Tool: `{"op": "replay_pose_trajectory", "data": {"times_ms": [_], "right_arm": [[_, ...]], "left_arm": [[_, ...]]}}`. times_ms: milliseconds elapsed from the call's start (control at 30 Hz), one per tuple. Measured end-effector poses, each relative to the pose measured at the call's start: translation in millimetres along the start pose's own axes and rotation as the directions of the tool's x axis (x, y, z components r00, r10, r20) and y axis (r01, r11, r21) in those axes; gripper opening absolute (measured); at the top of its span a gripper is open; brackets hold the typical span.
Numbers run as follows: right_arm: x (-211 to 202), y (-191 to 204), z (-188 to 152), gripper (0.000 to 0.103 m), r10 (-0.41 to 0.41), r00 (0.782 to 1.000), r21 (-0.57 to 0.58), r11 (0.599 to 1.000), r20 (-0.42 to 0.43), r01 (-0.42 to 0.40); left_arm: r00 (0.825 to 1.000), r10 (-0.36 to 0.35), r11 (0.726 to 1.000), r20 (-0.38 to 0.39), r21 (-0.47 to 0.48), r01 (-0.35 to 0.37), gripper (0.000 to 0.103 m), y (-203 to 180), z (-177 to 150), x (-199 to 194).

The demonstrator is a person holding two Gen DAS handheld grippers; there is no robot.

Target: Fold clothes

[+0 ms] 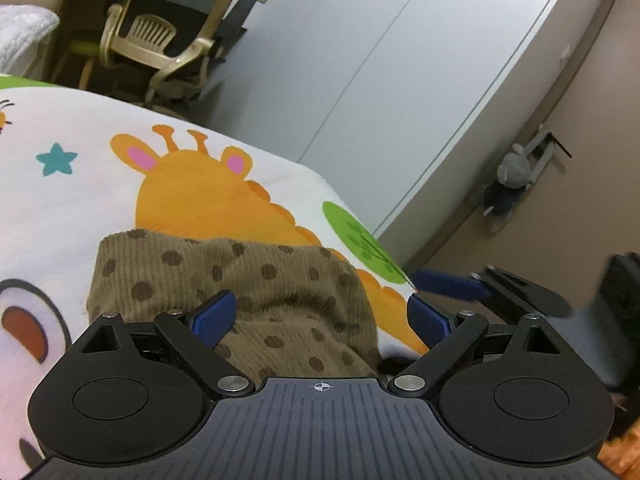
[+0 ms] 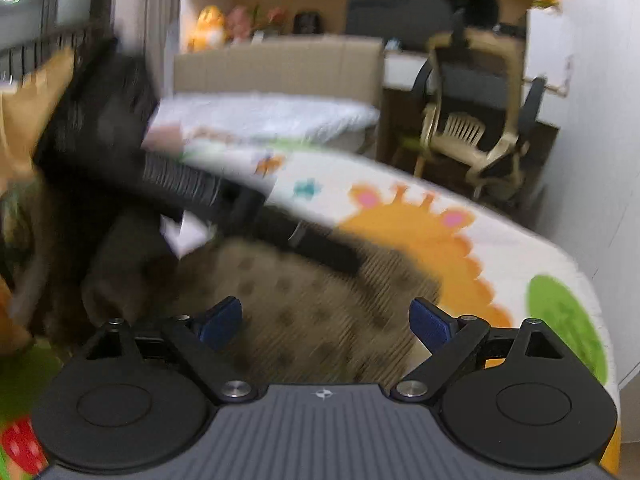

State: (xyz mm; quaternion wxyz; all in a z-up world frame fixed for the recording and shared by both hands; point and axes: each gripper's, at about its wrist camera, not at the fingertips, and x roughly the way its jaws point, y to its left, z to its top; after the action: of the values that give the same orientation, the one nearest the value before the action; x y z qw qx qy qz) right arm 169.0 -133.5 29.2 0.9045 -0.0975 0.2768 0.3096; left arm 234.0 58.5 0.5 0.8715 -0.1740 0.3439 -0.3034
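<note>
Lowest in the left wrist view: left gripper point(image 1: 320, 322), tongs spread wide, nothing pinched, blue pads either side of a brown polka-dot corduroy garment point(image 1: 240, 288) bunched at lower centre of the frame. Garment lying on a cartoon-print bed cover point(image 1: 80, 208), partly covering an orange giraffe print point(image 1: 192, 192). At lower right of that frame, sharp enough to read only here: right gripper point(image 1: 452, 282), one blue finger reaching toward the cover's edge by a green circle print point(image 1: 352, 236).

Lowest in the right wrist view: same right gripper point(image 2: 326, 320), tongs likewise wide, holding nothing, over the dotted garment point(image 2: 312, 312), heavily blurred. Crossing the left half of that frame, the left gripper point(image 2: 160, 184) as a dark smear, cutting off much of the garment's far side; state unreadable from here.

Farther back: bed edge curving down at right in both frames, open floor beyond. Beige office chair point(image 1: 160, 36) at upper left in the left view, upper right point(image 2: 480, 128) in the right view. Grey plush toy point(image 1: 516, 172) hanging at a door, left view only. Shelves with toys point(image 2: 240, 20) along the top, right view only.
</note>
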Motion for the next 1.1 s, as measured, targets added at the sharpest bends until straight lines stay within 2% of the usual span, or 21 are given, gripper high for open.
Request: {"op": "replay_pose_trajectory", "data": {"times_ms": [133,300,400,467,567,967,1033,1100], "right_arm": [[20.0,6.2,-12.7,0.095,0.011,0.998,0.015,1.000,-0.068,-0.010],[12.7,-1.0,-12.1,0.096,0.004,0.997,0.035,0.999,-0.074,-0.001],[6.4,-4.2,-7.6,0.096,-0.009,0.998,0.043,0.999,-0.069,0.012],[2.2,-6.3,-4.5,0.096,-0.018,0.998,0.048,0.999,-0.066,0.021],[-4.1,-9.5,0.0,0.096,-0.031,0.998,0.056,0.998,-0.062,0.035],[66.5,-28.1,61.5,0.096,-0.109,0.994,0.137,0.985,0.002,0.108],[82.8,-12.6,52.0,0.096,-0.167,0.986,0.019,0.986,-0.020,0.167],[97.8,-1.3,41.0,0.096,-0.244,0.970,-0.110,0.964,-0.020,0.241]], "left_arm": [[1.000,0.014,1.000,0.010,-0.001,-0.014,0.095,-2.7,-1.3,-5.9],[0.996,0.042,0.999,0.081,0.005,-0.043,0.096,-13.5,-5.3,-44.7],[0.983,0.149,0.987,0.107,0.040,-0.154,0.096,-15.8,-18.8,-66.3],[0.969,0.232,0.971,0.088,0.031,-0.235,0.096,-8.6,-33.0,-72.5],[0.955,0.291,0.956,0.060,0.017,-0.292,0.096,4.1,-49.5,-73.6],[0.957,0.284,0.959,0.054,-0.001,-0.285,0.098,18.1,-64.5,-65.0],[0.957,0.284,0.959,0.054,-0.005,-0.284,0.098,18.3,-64.8,-65.7],[0.957,0.286,0.958,0.055,-0.002,-0.286,0.098,17.1,-65.3,-66.0]]}}
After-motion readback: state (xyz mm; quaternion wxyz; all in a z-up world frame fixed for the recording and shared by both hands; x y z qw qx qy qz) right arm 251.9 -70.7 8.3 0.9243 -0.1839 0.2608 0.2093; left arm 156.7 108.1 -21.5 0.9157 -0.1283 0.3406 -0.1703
